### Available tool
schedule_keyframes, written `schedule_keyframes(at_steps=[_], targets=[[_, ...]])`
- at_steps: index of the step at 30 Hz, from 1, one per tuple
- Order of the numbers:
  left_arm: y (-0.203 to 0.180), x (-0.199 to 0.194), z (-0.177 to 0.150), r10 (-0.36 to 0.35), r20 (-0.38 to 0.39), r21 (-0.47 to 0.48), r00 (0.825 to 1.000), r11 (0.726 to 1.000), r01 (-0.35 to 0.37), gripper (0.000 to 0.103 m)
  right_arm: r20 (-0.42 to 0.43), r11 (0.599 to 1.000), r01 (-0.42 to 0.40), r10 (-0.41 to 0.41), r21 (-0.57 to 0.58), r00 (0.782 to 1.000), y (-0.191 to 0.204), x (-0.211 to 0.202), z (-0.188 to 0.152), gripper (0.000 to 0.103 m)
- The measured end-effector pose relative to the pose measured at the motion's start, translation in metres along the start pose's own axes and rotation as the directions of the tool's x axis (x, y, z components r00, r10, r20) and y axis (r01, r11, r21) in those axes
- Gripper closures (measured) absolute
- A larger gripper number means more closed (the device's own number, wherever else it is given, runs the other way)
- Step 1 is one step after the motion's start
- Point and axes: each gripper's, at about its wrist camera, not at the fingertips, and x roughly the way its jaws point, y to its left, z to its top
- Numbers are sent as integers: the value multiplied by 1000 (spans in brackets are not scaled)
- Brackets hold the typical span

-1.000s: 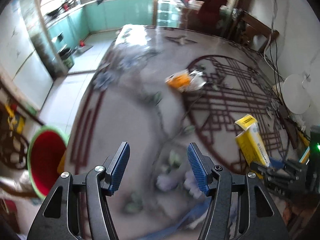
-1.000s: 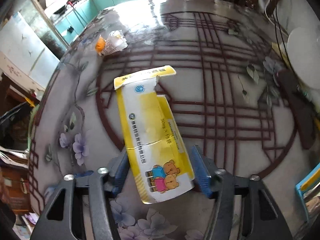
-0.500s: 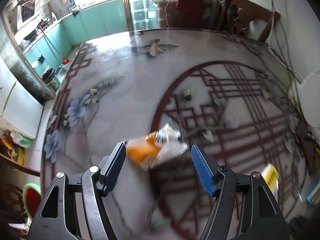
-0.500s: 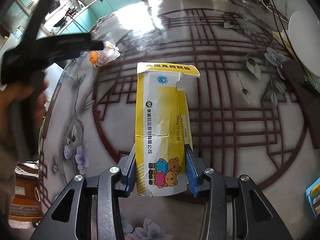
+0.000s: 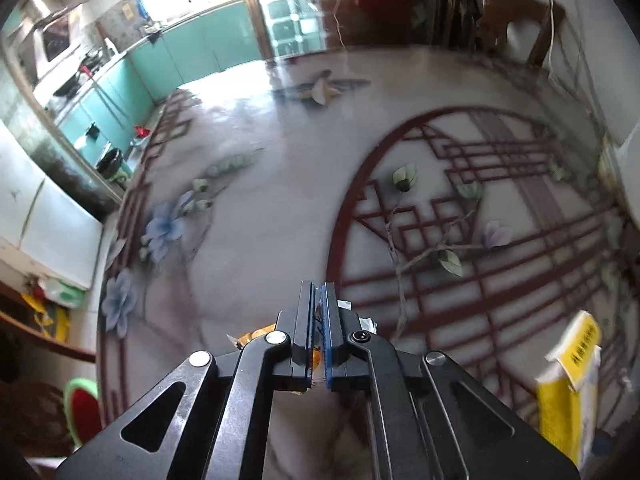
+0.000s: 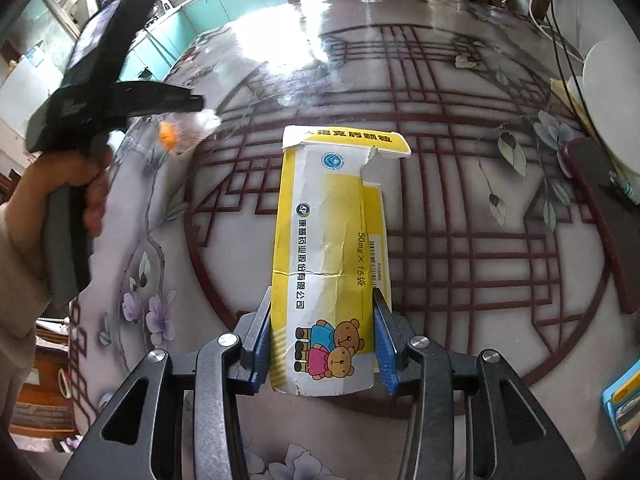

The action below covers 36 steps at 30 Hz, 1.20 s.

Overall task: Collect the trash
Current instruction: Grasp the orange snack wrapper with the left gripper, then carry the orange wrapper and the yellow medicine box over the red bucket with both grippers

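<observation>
Glossy table [image 6: 460, 184] with red lattice roundel and painted flowers. At far right edge of roundel: white round disc [image 6: 608, 100], dark flat slab [image 6: 600, 208] just beside it, cables trailing across. Near right of roundel, at table edge: blue flat item [image 6: 624, 404], partly cut off.

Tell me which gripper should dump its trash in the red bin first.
Left, probably. The left gripper is shut on the orange wrapper, and the red bin shows at its lower left; no bin appears in the right view.
</observation>
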Motion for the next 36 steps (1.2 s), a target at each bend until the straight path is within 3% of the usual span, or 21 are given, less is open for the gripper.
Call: schedule_keyframes(at_steps=[5, 12, 18, 23, 25, 27, 36], targets=[[8, -56, -29, -20, 74, 7, 997, 1000, 19, 100, 30, 1000, 1, 0, -19, 1000, 8, -13, -2, 62], [27, -108, -76, -84, 65, -74, 994, 993, 89, 100, 86, 999, -2, 6, -51, 996, 26, -40, -7, 66], [41, -128, -114, -75, 64, -116, 995, 990, 82, 100, 111, 995, -13, 23, -95, 994, 50, -57, -13, 75], [58, -132, -134, -54, 42, -160, 998, 985, 60, 100, 91, 994, -20, 30, -105, 995, 56, -51, -17, 76], [65, -137, -141, -45, 45, -176, 998, 983, 52, 100, 77, 995, -32, 39, -89, 996, 53, -48, -19, 70], [70, -137, -147, -38, 38, -195, 999, 980, 45, 100, 60, 996, -68, 72, -64, 996, 49, -41, -21, 53], [89, -145, -165, -9, 31, -248, 999, 969, 17, 100, -55, 993, -120, 120, -2, 991, 51, 0, -21, 50]])
